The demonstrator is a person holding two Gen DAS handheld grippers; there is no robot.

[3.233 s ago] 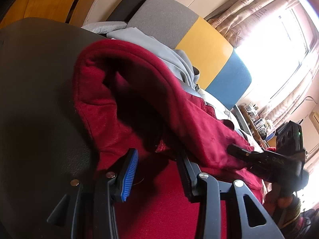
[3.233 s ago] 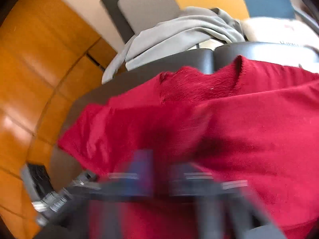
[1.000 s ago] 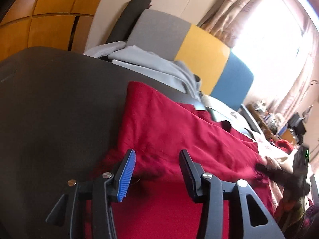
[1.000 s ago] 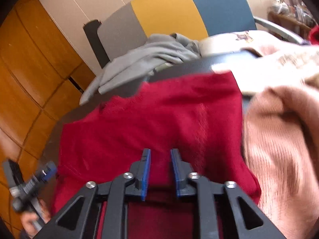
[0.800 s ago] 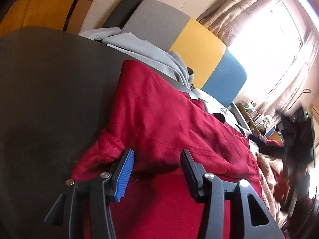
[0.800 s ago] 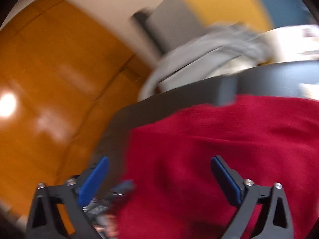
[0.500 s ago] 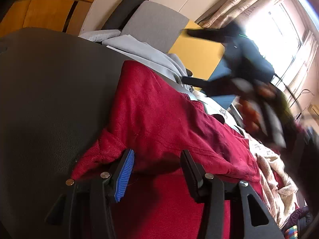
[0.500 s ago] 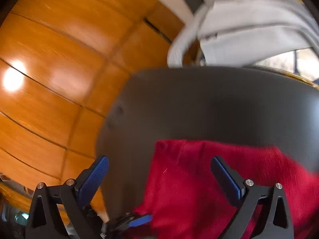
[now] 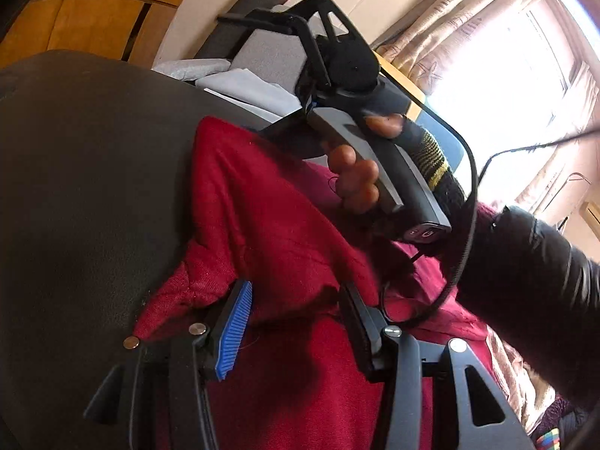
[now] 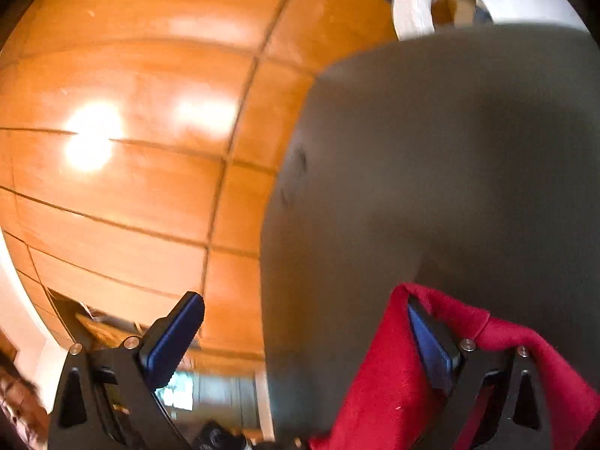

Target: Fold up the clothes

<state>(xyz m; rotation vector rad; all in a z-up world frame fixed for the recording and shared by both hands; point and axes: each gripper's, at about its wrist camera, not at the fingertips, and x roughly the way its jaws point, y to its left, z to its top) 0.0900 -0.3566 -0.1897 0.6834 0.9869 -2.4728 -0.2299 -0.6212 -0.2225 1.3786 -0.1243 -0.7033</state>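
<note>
- Left gripper [image 9: 296,322]: fingers about half apart, a bunched fold of the red sweater [image 9: 285,232] between them. Whether the pads actually pinched the cloth couldn't be told from this view. Judged role: anchor the near edge so the fold doesn't slide.
- Red sweater lay across the dark tabletop [image 9: 82,172], near hem gathered into a ridge by the left fingers, far corner flat toward the tabletop's back edge.
- Right hand [image 9: 356,176] held its gripper handle above the sweater's middle, dark sleeve [image 9: 525,270] coming in from the right, cable looping below it.
- Right gripper [image 10: 305,337]: fingers had just been opening and stood wide apart. The right-side finger sat against the sweater's corner [image 10: 397,382]; the left-side one hung clear past the tabletop edge [image 10: 300,225]. Nothing clamped.
- Judged intent: line up on that corner to take a new grip for the next fold.
- Beyond: wooden floor [image 10: 131,112] under the right view; grey clothes [image 9: 240,82] piled at the tabletop's far side, a chair back [image 9: 270,52] behind, curtains [image 9: 468,30] at the bright window.
</note>
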